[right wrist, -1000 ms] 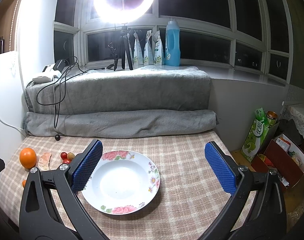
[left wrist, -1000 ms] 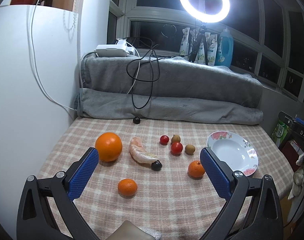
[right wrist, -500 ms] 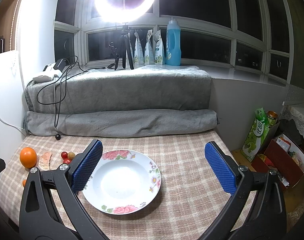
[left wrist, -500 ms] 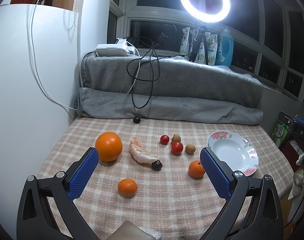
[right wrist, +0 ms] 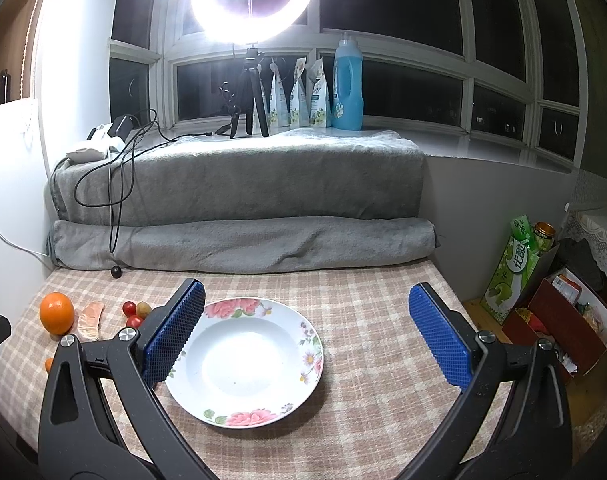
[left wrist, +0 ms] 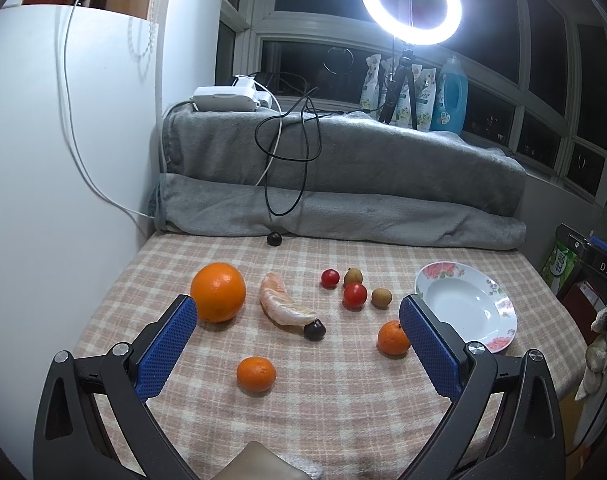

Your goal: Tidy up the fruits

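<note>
Nothing has moved over the last second, so sorting hasn't started. On the checked bench, left to right: big orange (left wrist: 218, 298), peeled segment (left wrist: 284, 306), small mandarin (left wrist: 256, 373), cherry tomatoes (left wrist: 355, 295), second mandarin (left wrist: 393, 337), then the empty plate (right wrist: 303, 384). Left gripper (left wrist: 297, 344) fingers wide apart, holding nothing; right gripper (right wrist: 303, 336) likewise, hovering over the plate.
</note>
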A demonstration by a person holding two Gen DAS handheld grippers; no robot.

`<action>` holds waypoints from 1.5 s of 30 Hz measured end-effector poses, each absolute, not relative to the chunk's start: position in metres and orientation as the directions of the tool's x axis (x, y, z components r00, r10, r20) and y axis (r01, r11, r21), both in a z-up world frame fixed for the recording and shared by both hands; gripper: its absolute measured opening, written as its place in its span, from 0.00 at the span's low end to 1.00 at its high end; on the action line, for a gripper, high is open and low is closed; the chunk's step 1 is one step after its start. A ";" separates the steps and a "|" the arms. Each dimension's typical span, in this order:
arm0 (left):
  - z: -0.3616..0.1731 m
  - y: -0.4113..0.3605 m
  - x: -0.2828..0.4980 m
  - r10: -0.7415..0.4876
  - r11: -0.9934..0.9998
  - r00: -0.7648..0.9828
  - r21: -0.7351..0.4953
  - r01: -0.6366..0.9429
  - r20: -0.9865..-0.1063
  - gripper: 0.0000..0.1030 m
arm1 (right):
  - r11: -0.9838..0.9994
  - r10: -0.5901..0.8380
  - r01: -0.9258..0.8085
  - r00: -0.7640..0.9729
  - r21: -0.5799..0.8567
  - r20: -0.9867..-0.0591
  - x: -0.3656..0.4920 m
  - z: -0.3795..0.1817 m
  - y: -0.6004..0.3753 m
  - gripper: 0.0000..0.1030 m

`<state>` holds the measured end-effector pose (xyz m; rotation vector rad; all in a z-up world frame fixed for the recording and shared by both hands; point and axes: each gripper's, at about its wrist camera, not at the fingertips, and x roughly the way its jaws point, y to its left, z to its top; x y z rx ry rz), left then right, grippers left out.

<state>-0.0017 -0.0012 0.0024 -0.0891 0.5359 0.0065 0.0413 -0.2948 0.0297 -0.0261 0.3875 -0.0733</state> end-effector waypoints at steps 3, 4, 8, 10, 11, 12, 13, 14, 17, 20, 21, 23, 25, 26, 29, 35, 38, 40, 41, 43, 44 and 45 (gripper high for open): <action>0.002 -0.002 -0.003 -0.018 0.996 0.861 -0.084 -0.029 -0.509 0.98 | 0.997 -0.075 0.064 0.923 -0.041 -0.378 0.041 0.030 -0.295 1.00; 0.002 -0.002 -0.003 -0.018 0.996 0.861 -0.083 -0.029 -0.509 0.98 | 0.997 -0.076 0.065 0.923 -0.041 -0.378 0.041 0.029 -0.294 1.00; 0.001 -0.001 -0.003 -0.016 0.996 0.858 -0.085 -0.032 -0.513 0.98 | 0.997 -0.073 0.060 0.918 -0.047 -0.389 0.042 0.024 -0.290 1.00; 0.000 0.000 -0.003 -0.016 0.995 0.857 -0.088 -0.035 -0.515 0.98 | 0.997 -0.071 0.056 0.916 -0.050 -0.394 0.045 0.023 -0.288 1.00; -0.002 0.001 -0.002 -0.014 0.995 0.856 -0.089 -0.037 -0.516 0.98 | 0.997 -0.069 0.052 0.915 -0.052 -0.397 0.046 0.023 -0.287 1.00; -0.003 0.003 -0.001 -0.012 0.995 0.855 -0.089 -0.041 -0.519 0.98 | 0.998 -0.063 0.046 0.914 -0.053 -0.401 0.047 0.022 -0.285 1.00; -0.004 0.004 -0.001 -0.010 0.995 0.854 -0.091 -0.044 -0.521 0.98 | 0.998 -0.059 0.041 0.913 -0.053 -0.404 0.049 0.022 -0.285 1.00; -0.005 0.005 0.000 -0.009 0.995 0.852 -0.093 -0.047 -0.524 0.98 | 0.998 -0.053 0.034 0.911 -0.054 -0.410 0.050 0.021 -0.283 1.00; -0.008 0.011 0.003 -0.013 0.993 0.845 -0.110 -0.053 -0.534 0.98 | 0.999 -0.020 0.000 0.910 -0.049 -0.415 0.056 0.020 -0.280 1.00; -0.012 0.017 0.005 -0.014 0.990 0.839 -0.124 -0.064 -0.544 0.98 | 0.999 0.004 -0.027 0.902 -0.046 -0.432 0.063 0.016 -0.276 1.00; -0.013 0.020 0.006 -0.011 0.989 0.836 -0.128 -0.071 -0.548 0.98 | 0.998 0.016 -0.038 0.896 -0.041 -0.443 0.067 0.014 -0.275 1.00; -0.016 0.026 0.008 -0.012 0.986 0.829 -0.142 -0.082 -0.558 0.98 | 0.998 0.033 -0.053 0.889 -0.031 -0.456 0.072 0.011 -0.272 1.00; -0.019 0.033 0.010 -0.009 0.983 0.825 -0.156 -0.096 -0.565 0.98 | 0.997 0.046 -0.068 0.884 -0.030 -0.464 0.077 0.010 -0.269 1.00; -0.020 0.036 0.010 -0.009 0.982 0.823 -0.162 -0.101 -0.568 0.98 | 0.996 0.054 -0.079 0.883 -0.033 -0.467 0.081 0.010 -0.265 1.00; -0.023 0.046 0.012 -0.003 0.977 0.819 -0.175 -0.119 -0.574 0.98 | 0.993 0.067 -0.103 0.880 -0.052 -0.470 0.089 0.011 -0.255 1.00; -0.027 0.062 0.017 0.006 0.974 0.817 -0.180 -0.135 -0.577 0.98 | 0.982 0.108 -0.170 0.865 -0.083 -0.490 0.108 0.011 -0.223 1.00; -0.029 0.071 0.019 0.004 0.972 0.814 -0.190 -0.140 -0.581 0.98 | 0.969 0.168 -0.237 0.830 -0.064 -0.533 0.122 0.007 -0.208 1.00; -0.031 0.076 0.020 0.003 0.970 0.813 -0.195 -0.143 -0.583 0.98 | 0.959 0.205 -0.278 0.802 -0.046 -0.561 0.131 0.004 -0.198 1.00; -0.033 0.078 0.021 0.004 0.970 0.811 -0.194 -0.144 -0.585 0.98 | 0.952 0.230 -0.304 0.782 -0.032 -0.580 0.136 0.002 -0.191 1.00; -0.035 0.082 0.024 0.003 0.970 0.808 -0.195 -0.146 -0.589 0.98 | 0.936 0.274 -0.352 0.742 -0.007 -0.612 0.143 -0.001 -0.179 1.00; -0.036 0.084 0.025 0.001 0.970 0.807 -0.197 -0.145 -0.591 0.98 | 0.923 0.304 -0.385 0.717 0.007 -0.628 0.148 -0.002 -0.171 1.00; -0.038 0.086 0.026 -0.004 0.969 0.806 -0.202 -0.143 -0.591 0.97 | 0.914 0.321 -0.404 0.702 0.016 -0.636 0.149 -0.003 -0.165 1.00</action>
